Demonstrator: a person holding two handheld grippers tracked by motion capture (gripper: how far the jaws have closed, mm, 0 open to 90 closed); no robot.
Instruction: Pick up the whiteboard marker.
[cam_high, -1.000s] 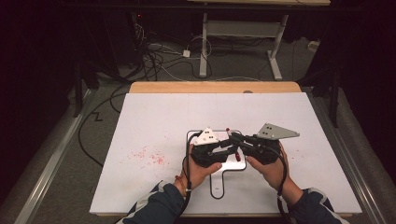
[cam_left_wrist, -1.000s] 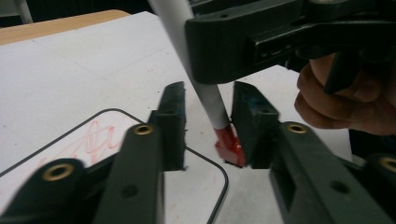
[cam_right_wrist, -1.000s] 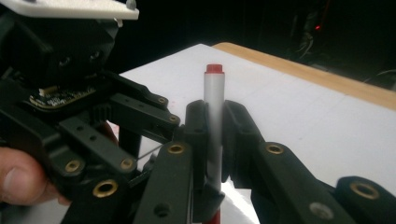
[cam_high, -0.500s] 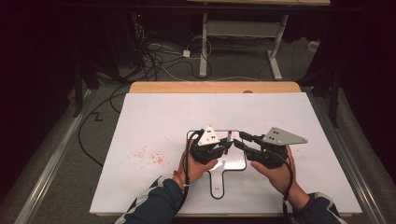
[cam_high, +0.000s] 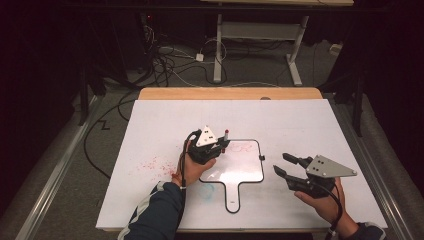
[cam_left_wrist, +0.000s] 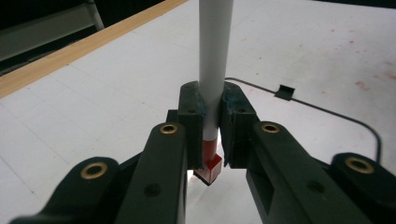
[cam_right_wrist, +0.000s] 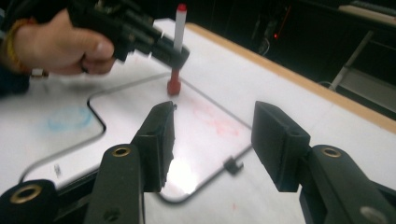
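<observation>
A small whiteboard (cam_high: 245, 172) with a black rim and a handle lies on the white table. My left gripper (cam_high: 220, 145) is shut on a white marker (cam_high: 226, 136) and holds it upright over the board's far left corner. The left gripper view shows the marker's barrel (cam_left_wrist: 214, 60) clamped between the pads, with a red end just below them. In the right gripper view the marker (cam_right_wrist: 178, 35) has a red piece at its lower end, near the whiteboard (cam_right_wrist: 135, 126). My right gripper (cam_high: 280, 162) stands open to the right of the board, with nothing between its fingers (cam_right_wrist: 212, 135).
Red scribbles (cam_high: 243, 147) mark the board's far part and a blue smudge (cam_high: 207, 189) lies by its handle. Red specks (cam_high: 155, 162) stain the table to the left. A small black clip (cam_high: 261, 158) sits on the board's right rim. Beyond the wooden far edge (cam_high: 230, 93) lie floor cables.
My right gripper has drawn away from the marker, to the right and toward the front edge, and stands open. The left gripper stays by the board with the marker.
</observation>
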